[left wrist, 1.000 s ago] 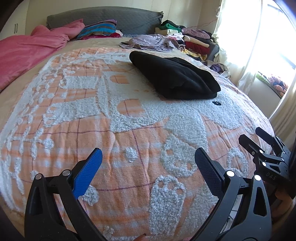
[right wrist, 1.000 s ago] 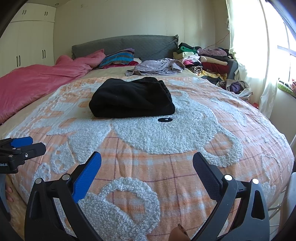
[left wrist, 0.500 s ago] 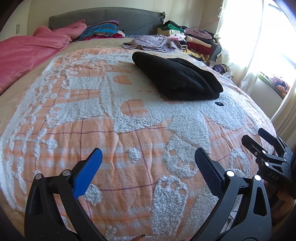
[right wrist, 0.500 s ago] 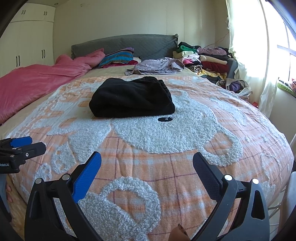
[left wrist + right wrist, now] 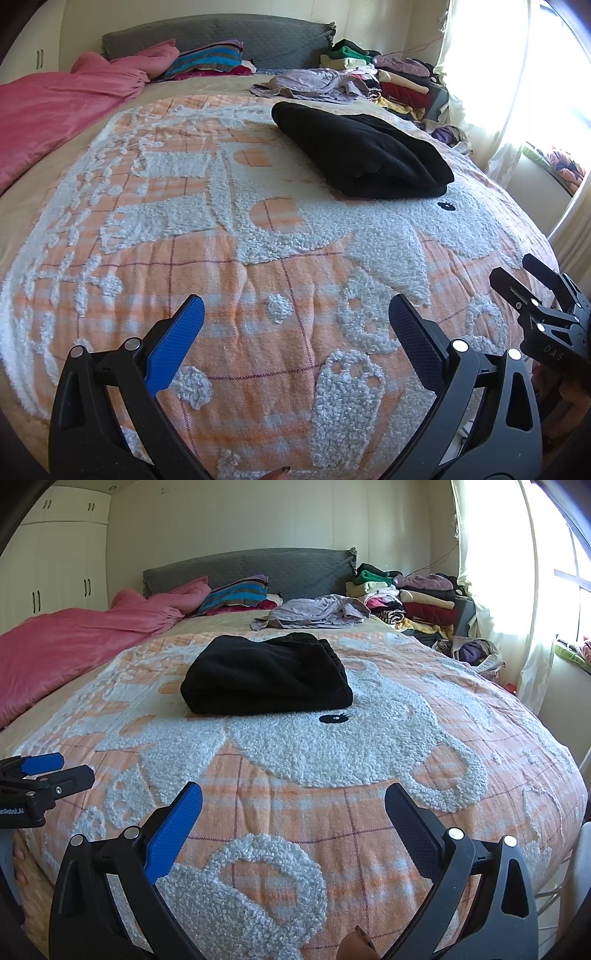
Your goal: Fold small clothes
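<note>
Black garment [image 5: 266, 675] is seen folded on the blanket [image 5: 332, 746]. Left gripper [image 5: 295, 325] and right gripper [image 5: 293, 808] are held wide open, empty, well short of it. Next garment is likely to be fetched.

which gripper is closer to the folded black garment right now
Right, by a small margin. The right gripper faces the folded black garment almost straight on; the left gripper sits beside it, with the garment ahead to its right.

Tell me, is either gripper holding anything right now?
No. The left gripper and right gripper are both open and empty; the folded black garment lies untouched on the bedspread.
</note>
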Tool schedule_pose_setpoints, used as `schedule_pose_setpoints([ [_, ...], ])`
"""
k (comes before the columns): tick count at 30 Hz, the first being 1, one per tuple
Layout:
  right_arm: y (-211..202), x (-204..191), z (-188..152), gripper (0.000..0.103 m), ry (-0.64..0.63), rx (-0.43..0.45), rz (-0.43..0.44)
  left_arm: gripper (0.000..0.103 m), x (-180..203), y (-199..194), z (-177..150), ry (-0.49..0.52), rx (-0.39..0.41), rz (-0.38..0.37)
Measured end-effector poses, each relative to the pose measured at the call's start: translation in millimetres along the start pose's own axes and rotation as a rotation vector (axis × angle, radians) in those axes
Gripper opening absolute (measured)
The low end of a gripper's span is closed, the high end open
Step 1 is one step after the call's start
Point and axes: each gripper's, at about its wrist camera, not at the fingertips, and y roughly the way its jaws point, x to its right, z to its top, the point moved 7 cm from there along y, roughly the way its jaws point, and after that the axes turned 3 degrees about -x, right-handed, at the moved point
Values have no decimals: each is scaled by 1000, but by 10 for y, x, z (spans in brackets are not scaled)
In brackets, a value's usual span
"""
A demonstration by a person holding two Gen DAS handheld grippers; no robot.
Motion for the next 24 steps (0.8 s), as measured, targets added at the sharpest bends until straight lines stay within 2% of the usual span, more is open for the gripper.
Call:
schedule_pose_setpoints([
  [24,10,-26,-10,99,-4,-11,-4,94,-13,-2,2,12,-3,33],
])
